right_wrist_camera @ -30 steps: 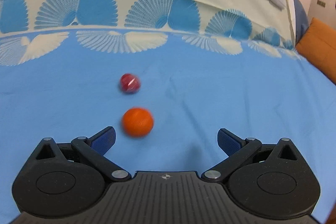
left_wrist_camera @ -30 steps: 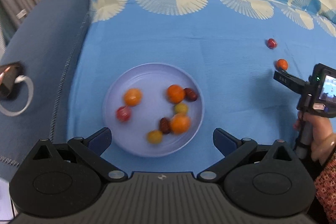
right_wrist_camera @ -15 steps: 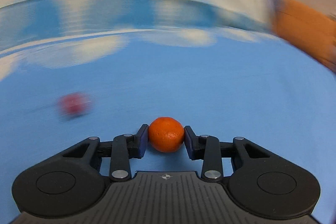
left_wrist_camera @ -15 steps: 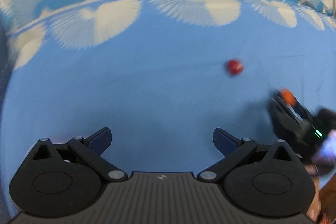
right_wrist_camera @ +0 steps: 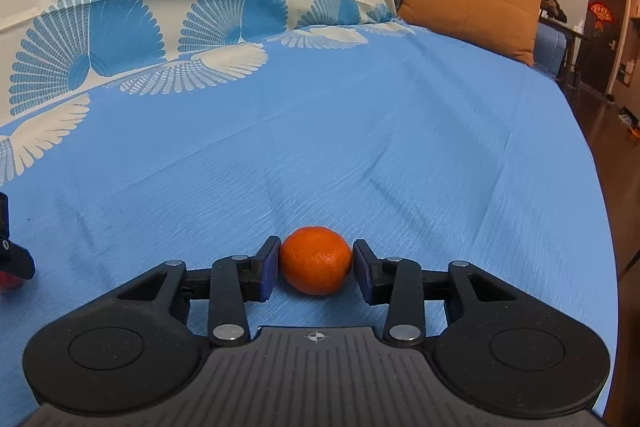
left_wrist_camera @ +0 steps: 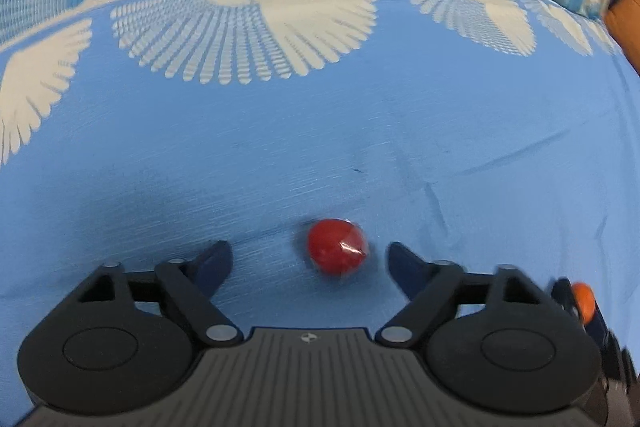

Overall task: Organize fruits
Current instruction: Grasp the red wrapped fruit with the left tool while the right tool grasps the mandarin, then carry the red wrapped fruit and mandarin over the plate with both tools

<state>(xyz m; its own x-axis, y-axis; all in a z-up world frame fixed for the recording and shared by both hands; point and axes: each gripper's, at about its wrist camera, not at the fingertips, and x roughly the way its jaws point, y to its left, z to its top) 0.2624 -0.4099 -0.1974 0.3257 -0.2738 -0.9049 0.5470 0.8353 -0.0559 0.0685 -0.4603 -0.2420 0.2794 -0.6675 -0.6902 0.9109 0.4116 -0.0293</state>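
A small red fruit (left_wrist_camera: 337,246) lies on the blue cloth, between the open fingers of my left gripper (left_wrist_camera: 308,261), nearer the right finger. My right gripper (right_wrist_camera: 315,267) is shut on a small orange fruit (right_wrist_camera: 316,260), held low over the cloth. That orange fruit also shows at the right edge of the left wrist view (left_wrist_camera: 582,302), between the right gripper's fingers. A bit of the red fruit (right_wrist_camera: 8,281) shows at the left edge of the right wrist view, under a black part of the left gripper. The plate of fruits is out of view.
The blue cloth (right_wrist_camera: 360,131) with a fan pattern covers a sofa seat. An orange cushion (right_wrist_camera: 468,3) leans at the far right. The cloth's right edge (right_wrist_camera: 600,187) drops to a dark floor.
My left gripper swung from the plate to the red fruit, which now sits between its open fingers. My right gripper closed on the orange fruit and turned to the right.
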